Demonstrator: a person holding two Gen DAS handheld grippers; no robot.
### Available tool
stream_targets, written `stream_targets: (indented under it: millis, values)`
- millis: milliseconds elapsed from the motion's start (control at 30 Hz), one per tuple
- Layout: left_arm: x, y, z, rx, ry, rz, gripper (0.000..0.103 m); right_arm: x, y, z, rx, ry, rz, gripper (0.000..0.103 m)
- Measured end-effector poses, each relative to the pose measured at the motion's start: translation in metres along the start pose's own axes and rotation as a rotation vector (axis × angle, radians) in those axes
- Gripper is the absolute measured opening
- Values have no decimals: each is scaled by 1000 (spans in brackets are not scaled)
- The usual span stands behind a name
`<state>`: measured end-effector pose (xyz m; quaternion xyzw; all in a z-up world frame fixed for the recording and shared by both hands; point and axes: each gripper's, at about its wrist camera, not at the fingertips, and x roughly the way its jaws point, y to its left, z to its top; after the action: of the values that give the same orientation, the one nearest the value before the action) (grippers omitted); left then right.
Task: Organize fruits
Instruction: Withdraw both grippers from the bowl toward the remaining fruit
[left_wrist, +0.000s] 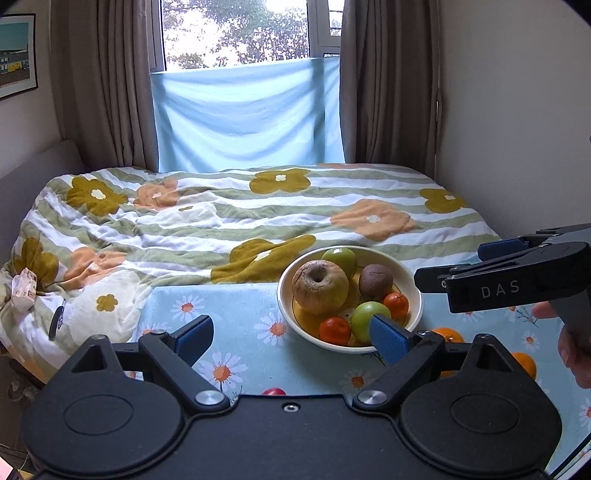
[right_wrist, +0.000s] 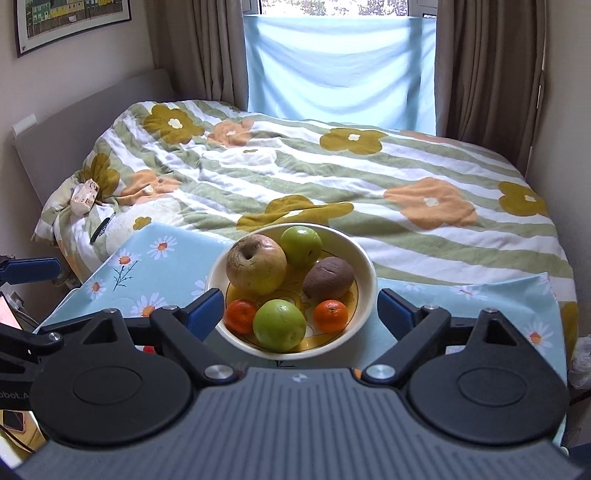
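On daisy-print cloth (right_wrist: 155, 273) before bed (right_wrist: 369, 177): cream bowl (right_wrist: 364, 258) holding big brownish apple (right_wrist: 256, 263), two green apples, kiwi (right_wrist: 328, 277), two tangerines. My left gripper (left_wrist: 291, 334) spread wide, empty, beside bowl. My right gripper (right_wrist: 301, 310) wide, empty, fingers flanking bowl.

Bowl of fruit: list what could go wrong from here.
1. The bowl is crowded: pulling out the near green apple could roll the mandarins beside it.
2. The bowl sits near the table's far edge by the bed; a nudge might tip it.
3. The right tool is open, straddling the bowl, and could knock its rim.
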<state>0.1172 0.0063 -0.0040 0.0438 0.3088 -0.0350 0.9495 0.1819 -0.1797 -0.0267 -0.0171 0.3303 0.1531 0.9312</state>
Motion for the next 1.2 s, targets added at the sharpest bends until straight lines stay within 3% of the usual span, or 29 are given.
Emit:
stream_targets:
  millis: [567,1033,1200]
  values:
    - [-82,-15,-15,-13,-82,42,103,-115,2,-29,25,-52,-103,103]
    - [-87,1,-48,43,-52,45,103,-132,6,-74,88,-4,-213,103]
    - [-69,17,-62,74,-33,-3,103,-125,6,-94,120,4,-254,103]
